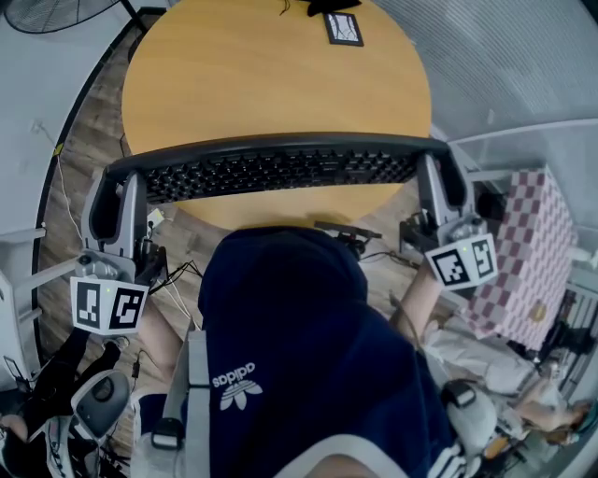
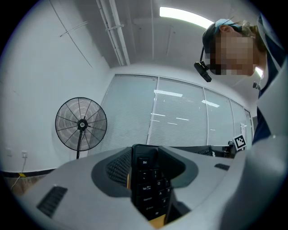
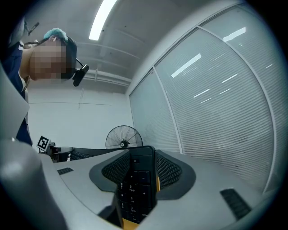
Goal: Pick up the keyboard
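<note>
A long black keyboard (image 1: 280,168) hangs in the air in front of the person, above the near edge of the round wooden table (image 1: 243,75). My left gripper (image 1: 117,191) is shut on its left end. In the left gripper view that end of the keyboard (image 2: 150,184), with the Esc key, sits clamped between the grey jaws. My right gripper (image 1: 439,182) is shut on the right end. The number-pad end of the keyboard (image 3: 137,188) fills the gap between the jaws in the right gripper view. Both gripper cameras point upward at the ceiling.
A small dark-framed card (image 1: 343,28) and a black object (image 1: 332,6) lie at the table's far edge. A standing fan (image 2: 81,125) is by the glass wall. A pink checked cloth (image 1: 523,252) lies at the right. Cables trail on the wooden floor (image 1: 84,149).
</note>
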The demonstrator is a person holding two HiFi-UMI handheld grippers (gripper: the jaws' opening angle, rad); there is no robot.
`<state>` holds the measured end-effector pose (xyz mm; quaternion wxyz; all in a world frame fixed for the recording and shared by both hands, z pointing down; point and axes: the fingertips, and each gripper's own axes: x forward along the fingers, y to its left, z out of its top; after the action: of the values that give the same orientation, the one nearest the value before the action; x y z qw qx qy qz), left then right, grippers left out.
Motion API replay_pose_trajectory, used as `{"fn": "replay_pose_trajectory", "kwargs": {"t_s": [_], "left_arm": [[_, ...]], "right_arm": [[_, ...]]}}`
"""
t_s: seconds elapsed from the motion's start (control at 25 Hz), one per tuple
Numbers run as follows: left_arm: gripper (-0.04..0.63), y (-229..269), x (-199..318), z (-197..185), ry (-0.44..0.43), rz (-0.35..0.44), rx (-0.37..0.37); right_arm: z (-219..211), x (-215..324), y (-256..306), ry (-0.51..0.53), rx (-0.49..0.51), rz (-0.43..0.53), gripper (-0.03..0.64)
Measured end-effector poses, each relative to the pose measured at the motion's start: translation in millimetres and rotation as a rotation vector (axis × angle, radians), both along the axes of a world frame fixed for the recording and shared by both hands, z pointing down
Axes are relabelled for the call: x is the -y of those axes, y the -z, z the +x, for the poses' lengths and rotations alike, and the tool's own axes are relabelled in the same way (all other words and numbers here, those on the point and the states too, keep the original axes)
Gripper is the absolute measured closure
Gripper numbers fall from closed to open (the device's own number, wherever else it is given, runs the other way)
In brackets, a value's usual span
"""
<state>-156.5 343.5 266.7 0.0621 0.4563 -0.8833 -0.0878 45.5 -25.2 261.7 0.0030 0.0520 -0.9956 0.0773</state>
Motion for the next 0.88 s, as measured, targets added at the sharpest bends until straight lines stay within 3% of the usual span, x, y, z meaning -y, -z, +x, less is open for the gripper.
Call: {"fn": "replay_pose_trajectory", "kwargs": {"t_s": [0.88], "left_arm": [[0.414, -3.7, 4.0, -13.8, 0.003, -0.016, -0.011]], "right_arm": [[-13.8, 3.5, -7.5, 0.002, -0.039, -0.009, 0.449]]}}
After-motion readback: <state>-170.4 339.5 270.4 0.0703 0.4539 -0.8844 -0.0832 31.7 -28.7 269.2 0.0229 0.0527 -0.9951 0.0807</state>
